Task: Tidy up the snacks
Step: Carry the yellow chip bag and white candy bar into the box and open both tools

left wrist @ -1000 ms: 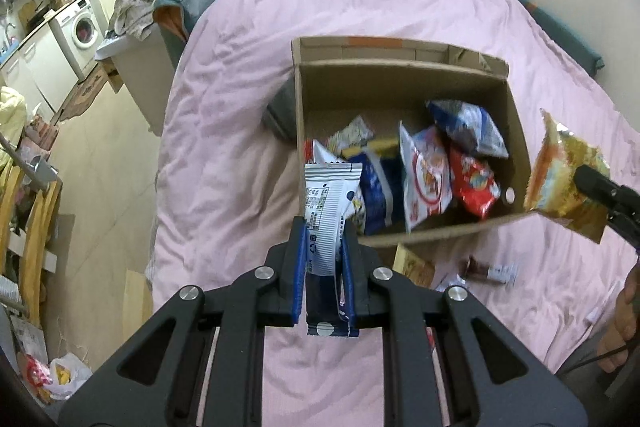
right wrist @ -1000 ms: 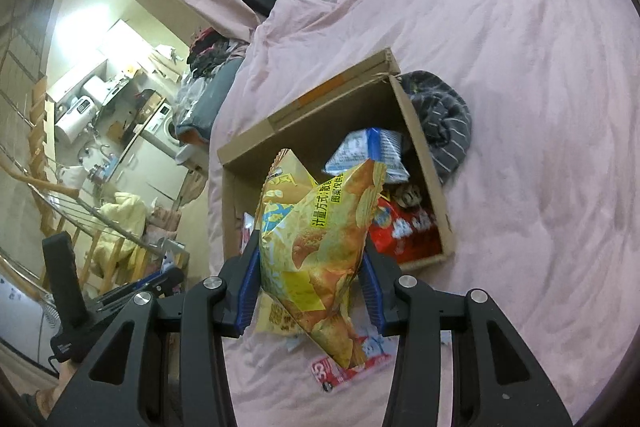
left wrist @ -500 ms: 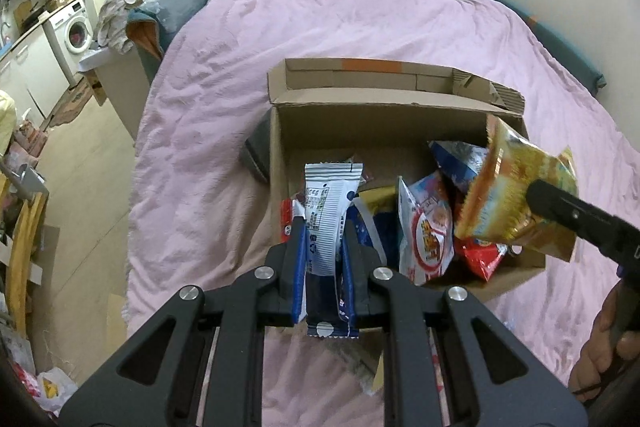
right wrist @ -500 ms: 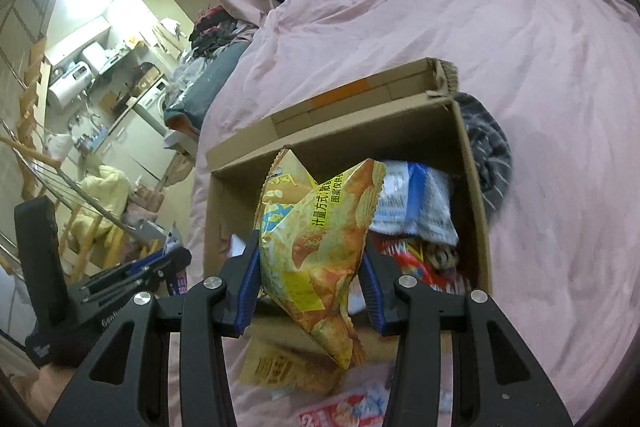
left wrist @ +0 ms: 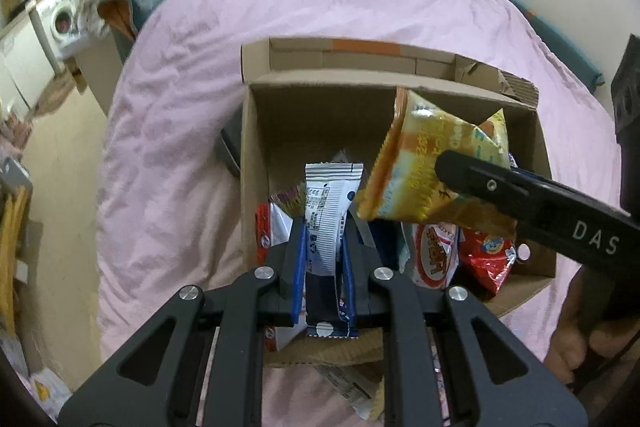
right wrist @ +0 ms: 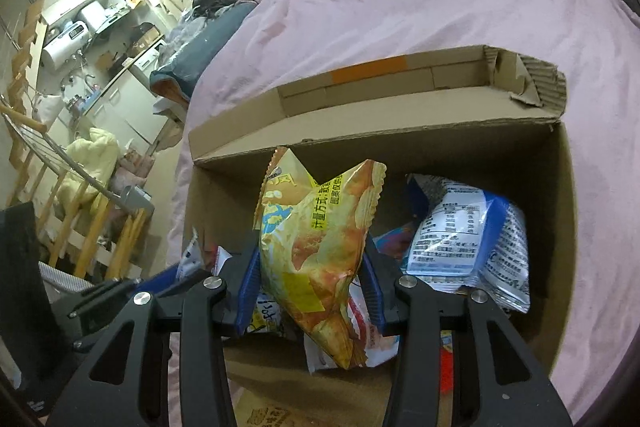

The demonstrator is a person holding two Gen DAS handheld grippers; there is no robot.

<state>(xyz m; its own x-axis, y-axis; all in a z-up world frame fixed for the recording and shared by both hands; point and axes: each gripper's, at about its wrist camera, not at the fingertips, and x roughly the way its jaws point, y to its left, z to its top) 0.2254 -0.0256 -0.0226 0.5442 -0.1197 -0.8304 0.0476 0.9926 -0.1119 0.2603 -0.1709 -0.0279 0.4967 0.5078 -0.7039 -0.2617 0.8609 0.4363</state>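
An open cardboard box (left wrist: 312,103) (right wrist: 400,131) sits on the pink bed and holds several snack packets. My left gripper (left wrist: 323,247) is shut on a slim white and blue snack packet (left wrist: 326,211), held upright over the box's near left corner. My right gripper (right wrist: 310,279) is shut on a puffy yellow-orange chip bag (right wrist: 316,239), which hangs over the box's middle. In the left wrist view that chip bag (left wrist: 432,171) and one black right finger (left wrist: 520,199) reach in from the right. A blue and white bag (right wrist: 464,243) lies at the box's right.
Pink bedding (left wrist: 180,107) surrounds the box; a dark cloth (left wrist: 230,151) lies against its left wall. Flat packets (left wrist: 352,387) lie on the bed before the box. A person's hand (left wrist: 580,331) shows at right. Left of the bed are a washing machine (left wrist: 60,19) and clutter.
Both grippers have moved forward over the box with their packets. The chip bag came in from the right, outside the box, to above its middle. The box fills more of both views.
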